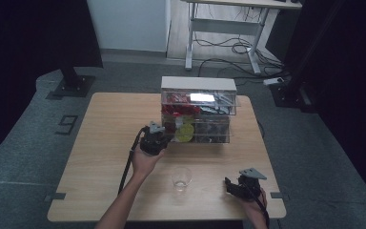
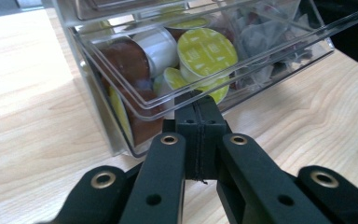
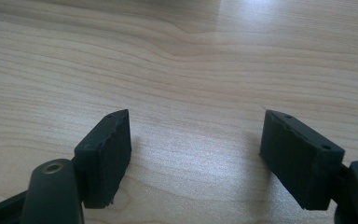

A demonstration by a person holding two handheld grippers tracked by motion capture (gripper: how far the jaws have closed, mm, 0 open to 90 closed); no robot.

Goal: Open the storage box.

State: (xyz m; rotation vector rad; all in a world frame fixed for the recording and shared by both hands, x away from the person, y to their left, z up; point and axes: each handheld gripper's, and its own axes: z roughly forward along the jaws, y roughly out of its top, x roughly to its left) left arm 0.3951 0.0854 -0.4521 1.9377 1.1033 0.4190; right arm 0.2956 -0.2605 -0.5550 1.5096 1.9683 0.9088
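Observation:
A clear plastic drawer organizer stands at the back middle of the wooden table. Its lowest drawer is pulled out and holds coffee capsules, among them a yellow-lidded one and a brown one. My left gripper is shut, its tips right against the drawer's front lip; whether they pinch the lip I cannot tell. In the high view the left gripper sits at the organizer's lower left corner. My right gripper stands open over bare wood, near the table's front right.
A small clear cup stands upright on the table between the two hands, near the front. The organizer's upper drawers hold red and dark packets. Beyond the table are a grey floor, a desk frame with cables and dark stands.

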